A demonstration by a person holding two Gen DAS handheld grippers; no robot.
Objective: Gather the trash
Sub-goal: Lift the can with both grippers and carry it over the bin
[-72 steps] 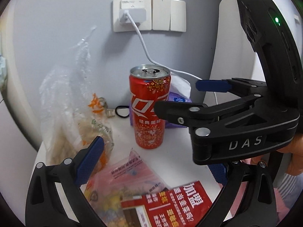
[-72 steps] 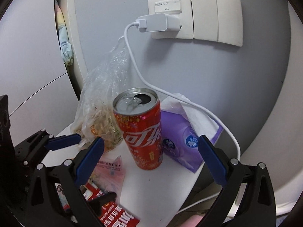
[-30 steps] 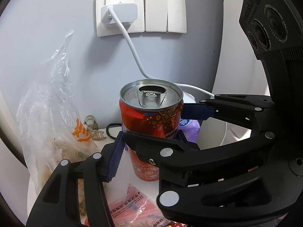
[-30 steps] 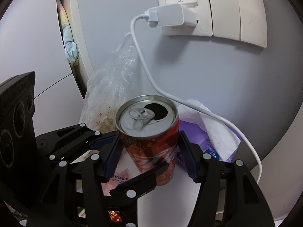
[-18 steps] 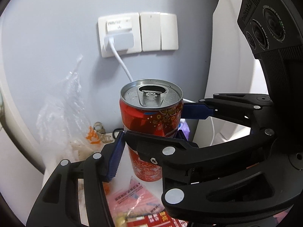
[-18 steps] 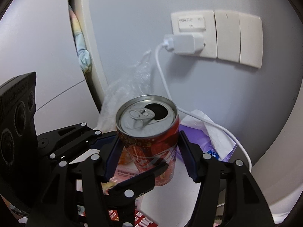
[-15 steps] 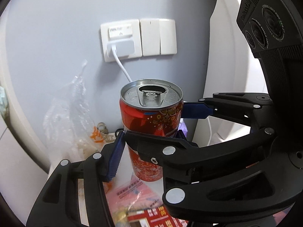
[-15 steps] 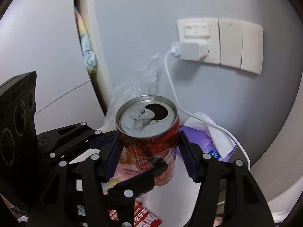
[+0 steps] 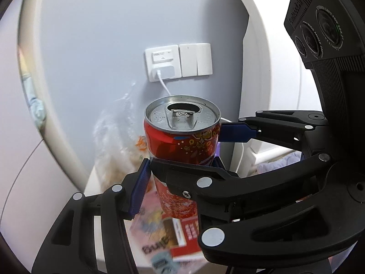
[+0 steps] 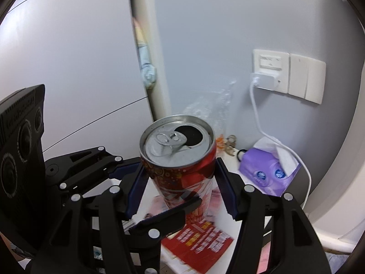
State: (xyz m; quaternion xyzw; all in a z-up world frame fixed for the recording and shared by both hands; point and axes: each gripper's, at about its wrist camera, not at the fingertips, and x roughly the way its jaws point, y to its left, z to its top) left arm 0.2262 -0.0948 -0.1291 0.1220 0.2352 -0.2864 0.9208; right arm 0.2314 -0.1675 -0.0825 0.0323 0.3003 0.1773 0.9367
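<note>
Can: a red aluminium can (image 9: 182, 146), smooth and glossy, round silver lid with the tab bent back over an open mouth; upright, lifted clear of the table.
Left gripper: the left gripper (image 9: 180, 171) has black hard-plastic arms and ribbed blue pads; its jaws pinch the can at mid-height, pads at 9 and 3 o'clock of the body.
Right gripper: the right gripper (image 10: 180, 189) is of the same build; its pads (image 10: 224, 189) press the can's sides at 9 and 3 o'clock, crossing the left gripper's arms.
Table: a white tabletop (image 10: 230, 173) carries a red printed leaflet (image 10: 200, 239) at 6 o'clock below the can, a soft purple tissue pack (image 10: 267, 173) at 3 o'clock, and a crinkled clear plastic bag (image 9: 114, 141) at 9 o'clock.
Wall: grey, matt, with a white socket plate (image 9: 162, 62) and charger cable at 12 o'clock.
Change: a second ago the can sat nearer the wall; now socket and bag look smaller and more of the table shows underneath.
</note>
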